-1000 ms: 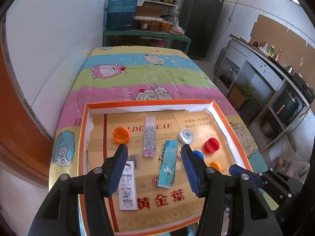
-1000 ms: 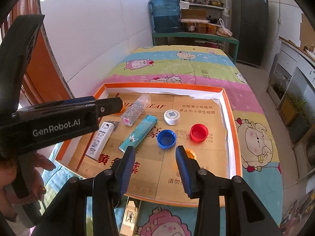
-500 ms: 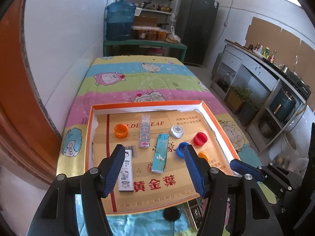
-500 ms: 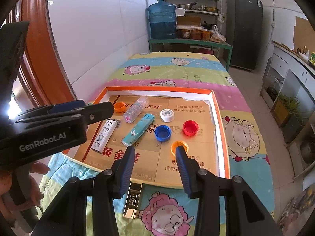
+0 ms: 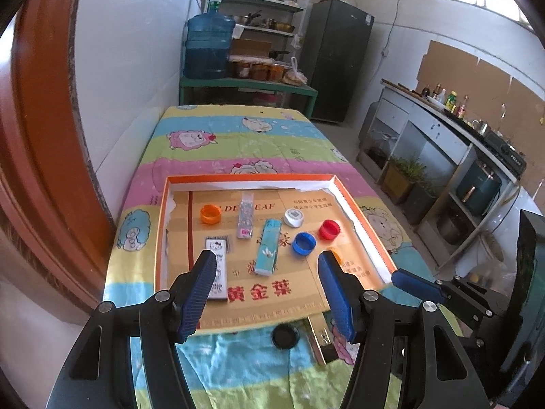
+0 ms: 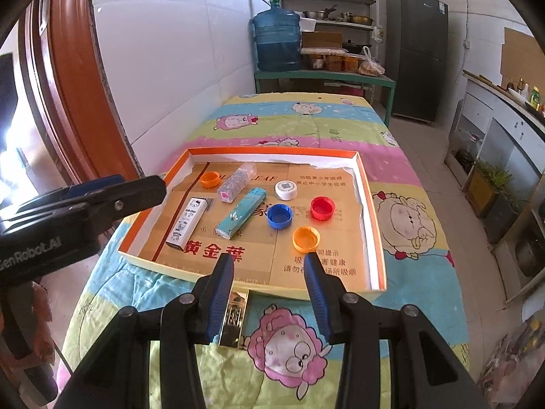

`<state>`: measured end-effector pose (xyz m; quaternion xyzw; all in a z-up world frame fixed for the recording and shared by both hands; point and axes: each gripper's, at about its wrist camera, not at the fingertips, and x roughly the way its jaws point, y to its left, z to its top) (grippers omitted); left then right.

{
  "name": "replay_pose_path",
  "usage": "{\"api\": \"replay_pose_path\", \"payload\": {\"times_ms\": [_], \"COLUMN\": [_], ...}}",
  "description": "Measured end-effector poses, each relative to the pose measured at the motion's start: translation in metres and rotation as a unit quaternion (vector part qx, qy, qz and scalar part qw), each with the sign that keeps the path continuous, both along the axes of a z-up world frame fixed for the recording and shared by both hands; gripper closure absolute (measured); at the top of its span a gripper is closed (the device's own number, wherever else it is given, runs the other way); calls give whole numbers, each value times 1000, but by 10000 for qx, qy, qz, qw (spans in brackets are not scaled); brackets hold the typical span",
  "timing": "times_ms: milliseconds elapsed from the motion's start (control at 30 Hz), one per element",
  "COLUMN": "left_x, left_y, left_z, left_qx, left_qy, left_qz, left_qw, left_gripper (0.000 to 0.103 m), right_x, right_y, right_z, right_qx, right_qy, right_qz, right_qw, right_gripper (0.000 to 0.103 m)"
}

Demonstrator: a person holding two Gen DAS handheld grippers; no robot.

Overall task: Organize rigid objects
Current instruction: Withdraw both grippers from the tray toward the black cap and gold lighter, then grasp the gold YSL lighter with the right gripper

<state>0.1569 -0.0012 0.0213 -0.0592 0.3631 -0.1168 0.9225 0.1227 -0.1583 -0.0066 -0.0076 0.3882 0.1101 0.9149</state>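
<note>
An orange-rimmed shallow tray (image 5: 252, 178) lies on the quilt. It holds a white cartoon lighter (image 5: 219, 255), a clear glitter lighter (image 5: 246, 215), a teal lighter (image 5: 269, 247), an orange ring cap (image 5: 210, 213), and white (image 5: 294, 217), blue (image 5: 304, 243) and red (image 5: 329, 230) caps. A second orange cap (image 6: 306, 238) lies nearer the front. Outside the tray's near edge rest a black cap (image 5: 285, 335) and a gold lighter (image 6: 233, 320). My left gripper (image 5: 265, 262) and right gripper (image 6: 268, 262) hover above the tray's front edge, both open, nothing between the fingers.
The quilt-covered table (image 6: 306, 119) runs along a white wall on the left, with a red door frame (image 5: 41, 136) close by. A water jug (image 6: 277, 42), shelves and a dark fridge stand beyond the far end. A counter (image 5: 460, 129) lines the right side.
Both grippers have drawn back and up from the tray, which now looks smaller. The black cap and gold lighter on the quilt have come into the left wrist view.
</note>
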Motion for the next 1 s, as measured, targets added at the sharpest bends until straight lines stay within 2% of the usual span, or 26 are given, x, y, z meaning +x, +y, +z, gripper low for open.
{"api": "replay_pose_path", "payload": {"times_ms": [367,667,1000], "left_x": [-28,-42,-45], "left_y": [14,27,35], "left_z": [-15,-34,-53], "left_qx": [-171,-234,-259], "left_qy": [85,251,416], "left_qz": [152,283,315], "left_qw": [9997,9990,9983], "left_gripper": [39,39,39], "right_x": [-19,-18,-4], "right_y": [3,25,38], "right_z": [-9,-52,-78], "right_qx": [0,-76,-416], "right_qy": [85,542,666], "right_qz": [-27,-13,-113], "right_qw": [10000,9985,9968], "right_gripper": [60,60,60]}}
